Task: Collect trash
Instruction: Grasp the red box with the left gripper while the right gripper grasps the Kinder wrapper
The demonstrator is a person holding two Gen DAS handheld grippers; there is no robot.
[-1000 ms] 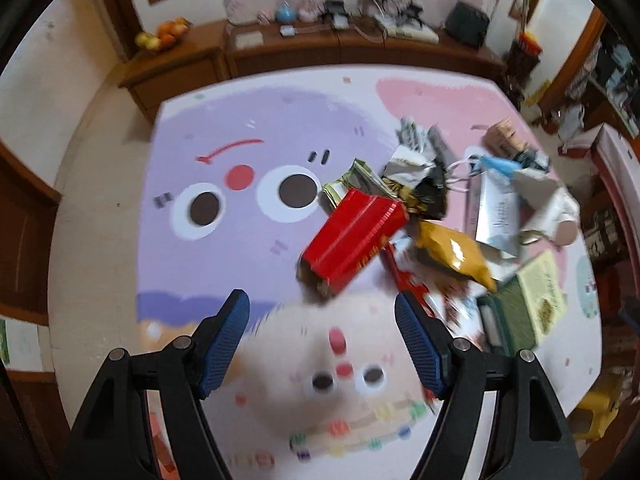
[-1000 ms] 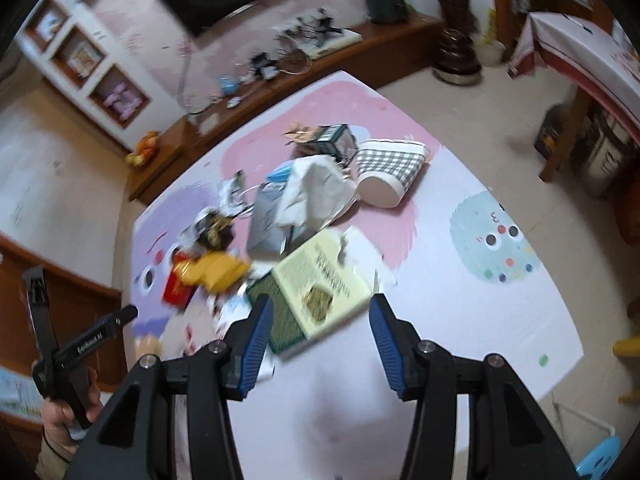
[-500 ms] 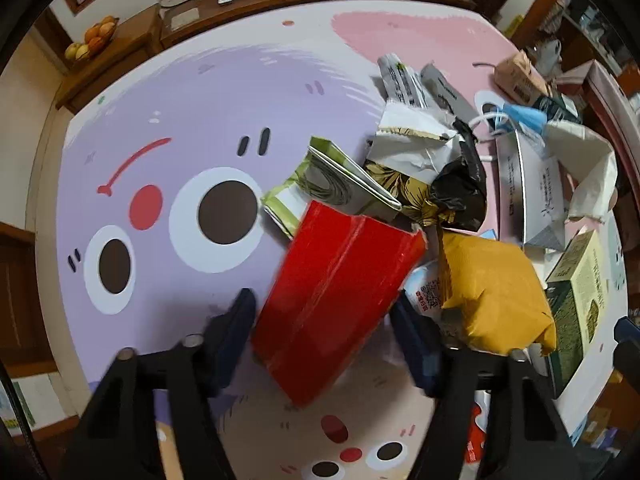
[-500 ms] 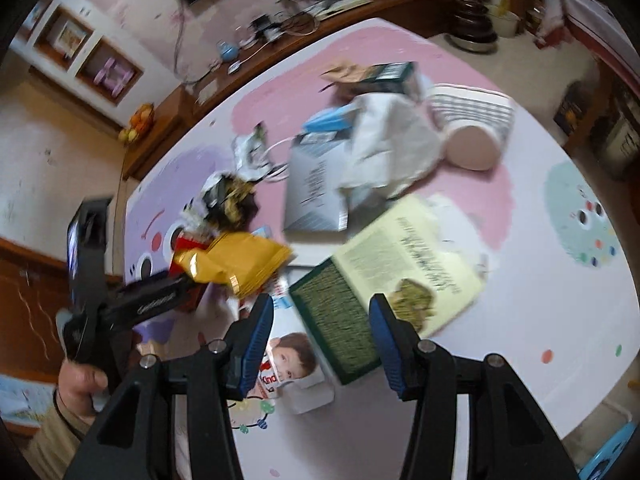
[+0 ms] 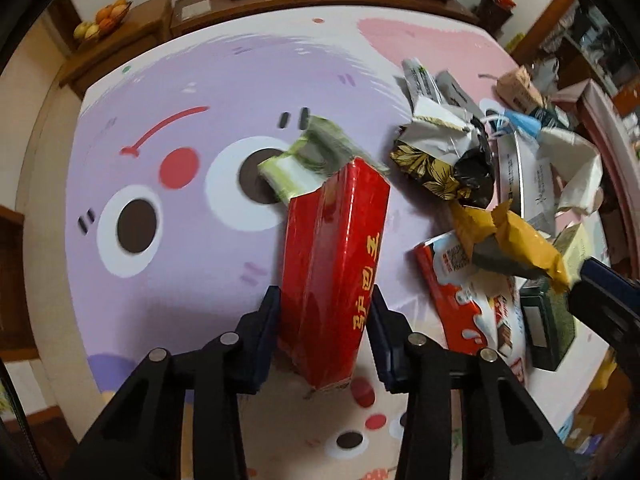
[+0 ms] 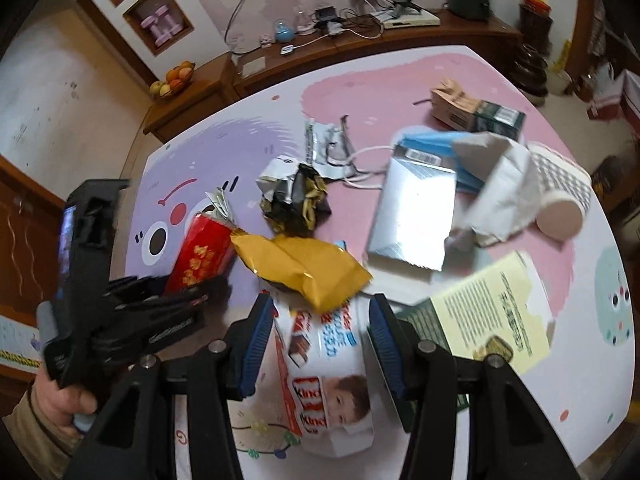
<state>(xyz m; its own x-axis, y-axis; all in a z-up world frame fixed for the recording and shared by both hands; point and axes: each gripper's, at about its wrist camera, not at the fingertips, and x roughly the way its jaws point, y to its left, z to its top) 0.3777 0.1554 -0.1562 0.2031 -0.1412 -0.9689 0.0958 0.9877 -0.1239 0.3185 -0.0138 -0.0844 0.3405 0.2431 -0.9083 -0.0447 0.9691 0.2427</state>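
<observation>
A tall red box (image 5: 336,248) with gold lettering lies on the purple play mat (image 5: 160,112). My left gripper (image 5: 324,320) straddles its near end and its jaws are closing, both blue pads against the box's sides. In the right wrist view the same red box (image 6: 200,256) sits at the left with the left gripper (image 6: 200,292) over it, held by a hand (image 6: 60,400). My right gripper (image 6: 320,328) stands open above a white and red chocolate box (image 6: 328,368), a pad at each side, not touching. A yellow foil packet (image 6: 308,264) lies just beyond.
Litter is heaped on the mat: a green and cream box (image 6: 480,320), a silver bag (image 6: 416,220), a black and gold wrapper (image 6: 296,200), a checked cup (image 6: 564,200), a green-white packet (image 5: 312,160). A low wooden cabinet (image 6: 320,52) lines the far wall.
My left gripper dropped onto the red box and narrowed until its pads met the sides. My right gripper slid left from the green box to over the chocolate box.
</observation>
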